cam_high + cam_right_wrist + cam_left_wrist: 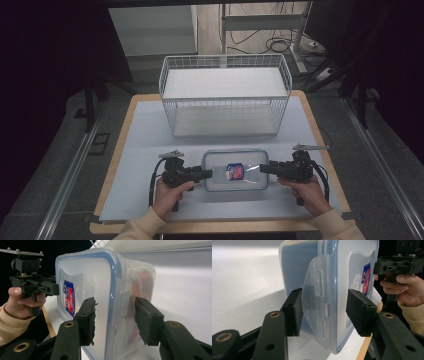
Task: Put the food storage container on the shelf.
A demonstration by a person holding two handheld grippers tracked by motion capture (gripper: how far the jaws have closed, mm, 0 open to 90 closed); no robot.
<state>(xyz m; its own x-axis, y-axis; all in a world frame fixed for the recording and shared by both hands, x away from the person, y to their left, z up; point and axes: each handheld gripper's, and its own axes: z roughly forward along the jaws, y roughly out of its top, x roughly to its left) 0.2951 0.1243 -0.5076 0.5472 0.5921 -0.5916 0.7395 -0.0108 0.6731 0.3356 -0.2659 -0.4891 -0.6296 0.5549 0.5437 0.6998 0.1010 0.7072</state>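
A clear plastic food container [235,171] with a blue-rimmed lid and a red and blue label lies flat on the white mat near the table's front. My left gripper [210,173] is at its left end. In the left gripper view, the left gripper [324,312] has its pads clamped across that end of the container [337,277], one pad on the flared latch flap [314,292], the other on the lid. My right gripper [262,168] is at the right end. In the right gripper view, the right gripper [115,320] has one pad on the lid of the container [100,277] and one on the underside.
A white wire basket [225,115] with a shelf inside stands behind the container, at the back middle of the mat [140,150]. Bare mat lies to either side. The wooden table edge [215,227] runs just behind my hands.
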